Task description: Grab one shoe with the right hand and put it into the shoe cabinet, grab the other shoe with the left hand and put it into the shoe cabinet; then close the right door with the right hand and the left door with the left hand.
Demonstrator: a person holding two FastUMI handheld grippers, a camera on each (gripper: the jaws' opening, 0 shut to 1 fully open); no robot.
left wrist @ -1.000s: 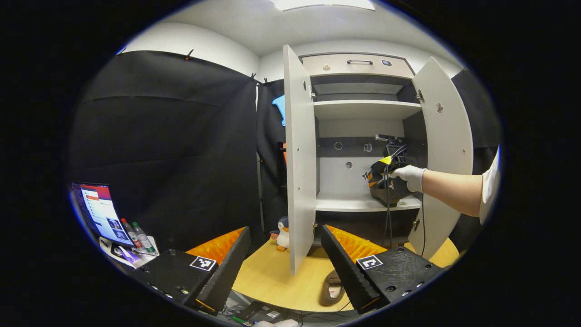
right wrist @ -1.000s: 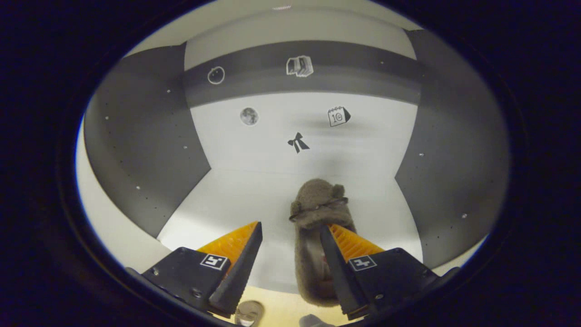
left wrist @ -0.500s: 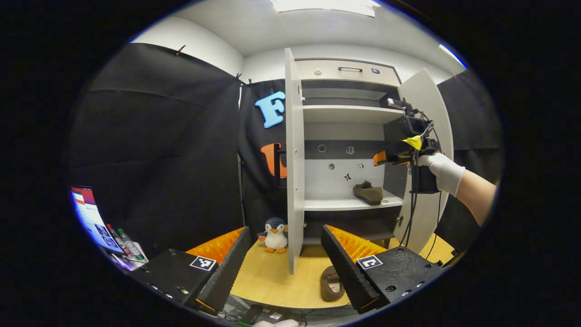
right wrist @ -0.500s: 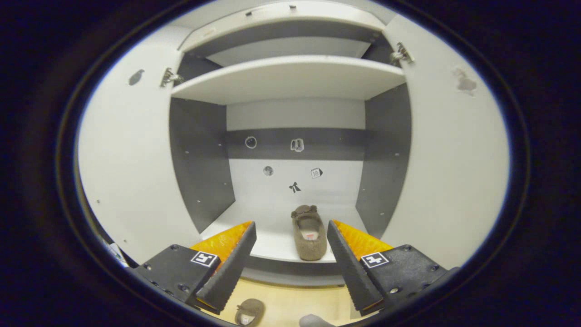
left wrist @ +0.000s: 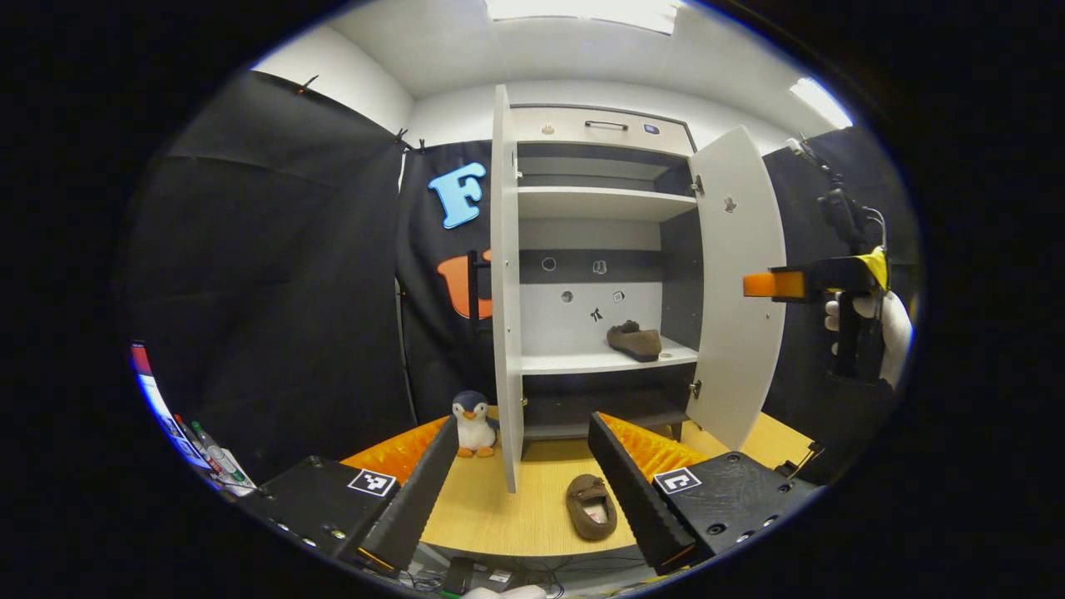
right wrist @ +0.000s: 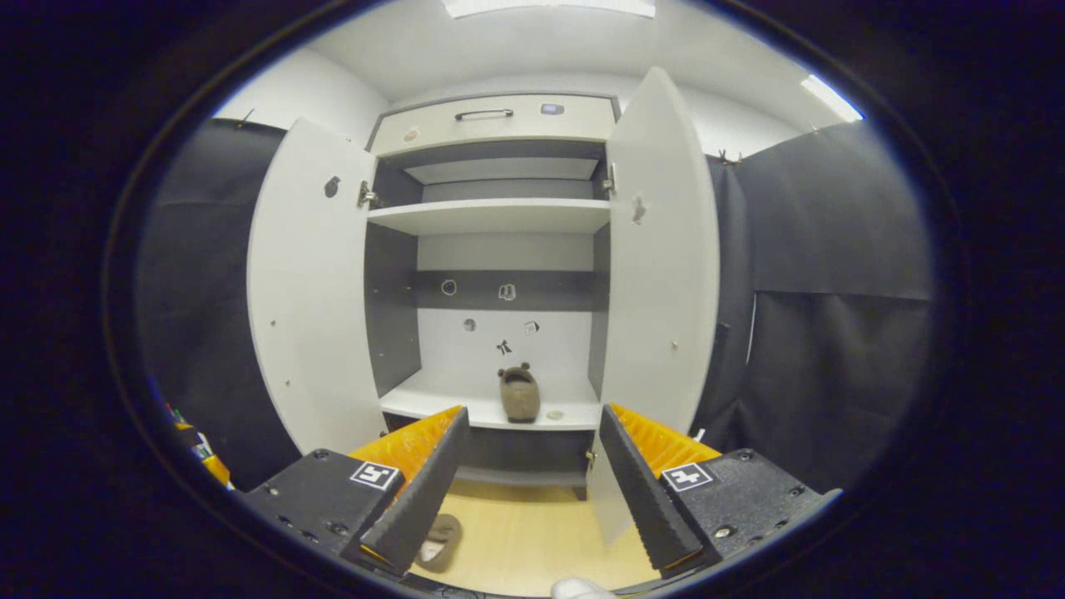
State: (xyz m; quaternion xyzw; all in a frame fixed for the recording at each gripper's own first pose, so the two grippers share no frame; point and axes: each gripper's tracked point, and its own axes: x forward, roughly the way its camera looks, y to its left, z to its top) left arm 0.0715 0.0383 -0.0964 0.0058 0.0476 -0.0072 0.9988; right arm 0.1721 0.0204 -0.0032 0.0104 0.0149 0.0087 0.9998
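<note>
One brown slipper (left wrist: pixel 635 340) (right wrist: pixel 519 394) lies on the lower shelf of the shoe cabinet (left wrist: pixel 601 203) (right wrist: pixel 491 217), toward its right side. The other brown slipper (left wrist: pixel 591 506) (right wrist: pixel 438 542) rests on the wooden table (left wrist: pixel 516 512) in front of the cabinet. My left gripper (left wrist: pixel 522 478) hovers open just above the table, the slipper between its fingers but a little beyond them. My right gripper (right wrist: pixel 529 474) is open and empty, well back from the cabinet; in the left gripper view it appears at the far right (left wrist: pixel 774 284), held by a gloved hand (left wrist: pixel 890 320). Both cabinet doors (left wrist: pixel 503 283) (left wrist: pixel 736 283) stand open.
A toy penguin (left wrist: pixel 474 423) stands on the table beside the left door. Bottles and a screen (left wrist: pixel 179 420) sit at the far left. Black cloth walls close in on both sides. The upper shelf (right wrist: pixel 491 170) holds nothing.
My right gripper has let go of the slipper on the shelf and pulled back out of the cabinet, up and to the right. The left gripper drifted back, bringing the table slipper into fuller view.
</note>
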